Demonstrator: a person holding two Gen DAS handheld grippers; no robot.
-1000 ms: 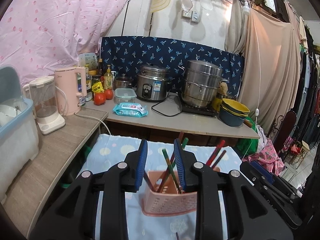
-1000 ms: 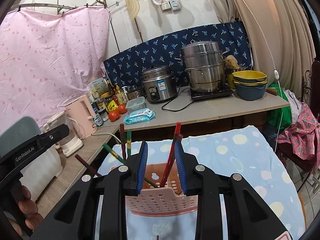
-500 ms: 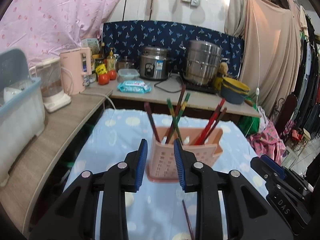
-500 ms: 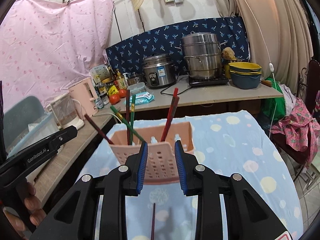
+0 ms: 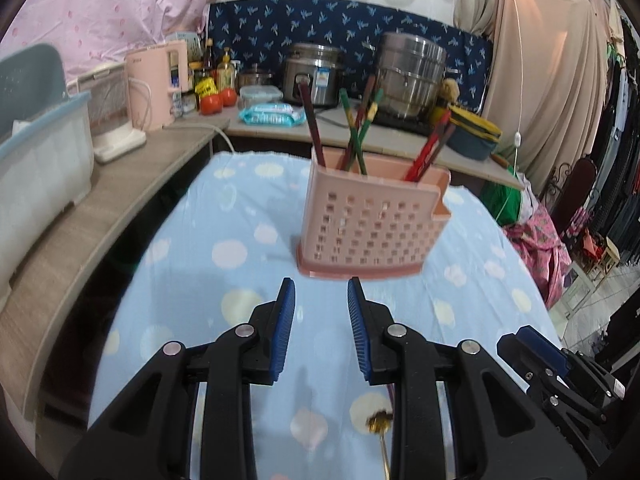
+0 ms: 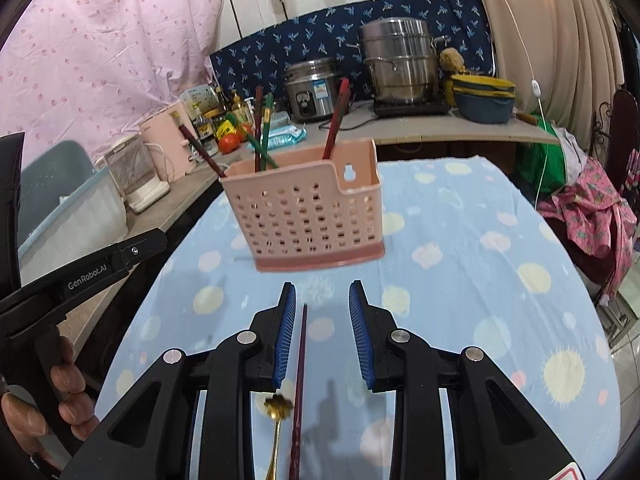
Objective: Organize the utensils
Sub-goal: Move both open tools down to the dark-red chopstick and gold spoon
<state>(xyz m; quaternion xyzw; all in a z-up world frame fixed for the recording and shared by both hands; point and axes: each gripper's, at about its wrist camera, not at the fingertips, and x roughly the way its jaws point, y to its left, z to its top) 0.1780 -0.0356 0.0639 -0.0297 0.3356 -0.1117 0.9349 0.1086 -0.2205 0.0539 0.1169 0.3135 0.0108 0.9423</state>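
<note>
1. Lying on the cloth [image 6: 460,216], dark chopstick [image 6: 299,364] runs 6-to-12 between the right gripper [image 6: 322,300] pads, nearer the left one; gripper parted, empty.
2. Gold spoon [image 6: 277,420] just beside, at 7 o'clock.
3. Left gripper [image 5: 321,296] parted, empty, farther off.
4. Pink caddy [image 6: 308,216] at 12; seven chopsticks standing, judged.

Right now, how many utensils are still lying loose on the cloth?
2, both lying by the right hand-held gripper: a dark chopstick between its open jaws and a gold spoon just left of it. More may lie hidden under the grippers.
</note>
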